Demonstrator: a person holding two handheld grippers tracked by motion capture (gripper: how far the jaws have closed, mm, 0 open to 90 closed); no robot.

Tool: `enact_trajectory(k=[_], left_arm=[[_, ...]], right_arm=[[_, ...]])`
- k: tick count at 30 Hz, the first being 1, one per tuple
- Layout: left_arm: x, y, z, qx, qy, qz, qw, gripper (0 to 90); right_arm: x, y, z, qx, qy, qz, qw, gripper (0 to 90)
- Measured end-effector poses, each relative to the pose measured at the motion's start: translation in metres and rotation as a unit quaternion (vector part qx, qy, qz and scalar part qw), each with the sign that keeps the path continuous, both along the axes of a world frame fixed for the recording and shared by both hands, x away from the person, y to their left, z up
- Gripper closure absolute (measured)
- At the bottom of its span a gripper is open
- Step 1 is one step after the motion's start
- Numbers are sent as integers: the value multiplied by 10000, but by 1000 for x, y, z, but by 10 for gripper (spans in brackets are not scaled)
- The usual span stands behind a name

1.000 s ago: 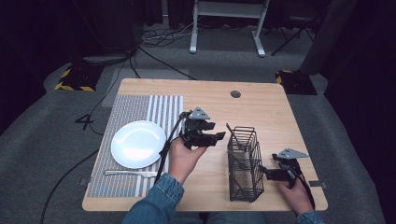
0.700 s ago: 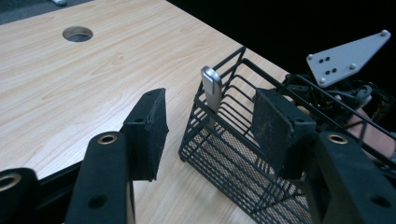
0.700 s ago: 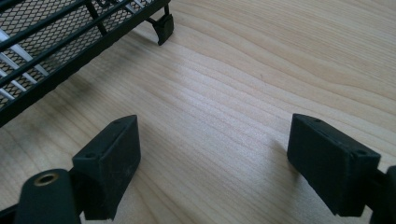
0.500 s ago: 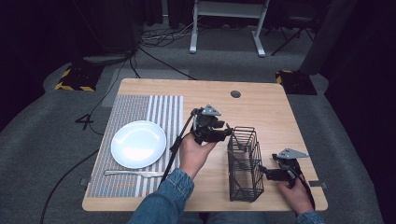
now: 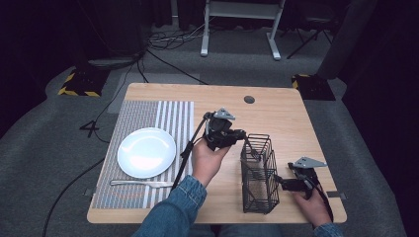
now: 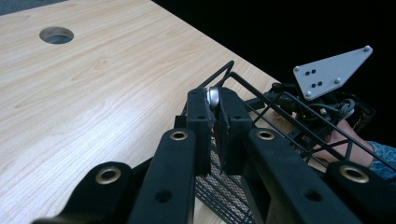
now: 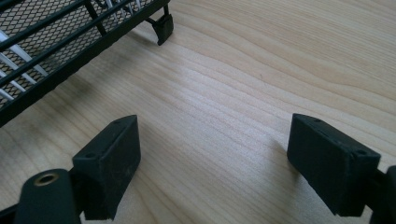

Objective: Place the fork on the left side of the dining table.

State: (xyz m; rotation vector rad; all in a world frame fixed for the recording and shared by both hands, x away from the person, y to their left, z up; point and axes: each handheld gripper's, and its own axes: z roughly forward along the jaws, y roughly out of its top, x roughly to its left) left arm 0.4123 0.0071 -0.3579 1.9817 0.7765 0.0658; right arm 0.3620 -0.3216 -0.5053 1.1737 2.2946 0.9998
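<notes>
Black wire makes up the caddy (image 5: 258,174), which stands on the wooden table (image 5: 296,123) and serves as the landmark. The left gripper (image 6: 214,101) hangs over the caddy's far end, its 2 jaws clenched on a slim metal piece (image 6: 214,96), probably a utensil, whose shaft seems to drop steeply into the far compartment; how deep it reaches cannot be told. So its long axis looks close to upright, already in line with the opening below. The right gripper (image 5: 282,184) rests low on the table at the caddy's near right corner, jaws spread wide on nothing, just beside the wire wall. Well left of the caddy lie a white plate (image 5: 146,152) and another utensil (image 5: 141,183) on a striped mat (image 5: 170,116). The left hand is nearer for that.
</notes>
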Motion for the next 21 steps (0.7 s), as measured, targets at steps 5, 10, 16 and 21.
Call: enact_trajectory(k=[5,10,16,21], left_arm=[[-9,-7,12,141,-276,-53,9995,857],[-13,-9,23,215,-360,-117,9991,858],[-18,0,41,168,-458,-172,9987,857],[-25,17,60,104,-576,-104,9982,858]], right_arm=[[0,0,0,3,-4,0,10000,174],[0,0,0,6,-5,4,10000,175],[0,0,0,3,-7,5,10000,175],[0,0,0,2,-8,4,10000,175]])
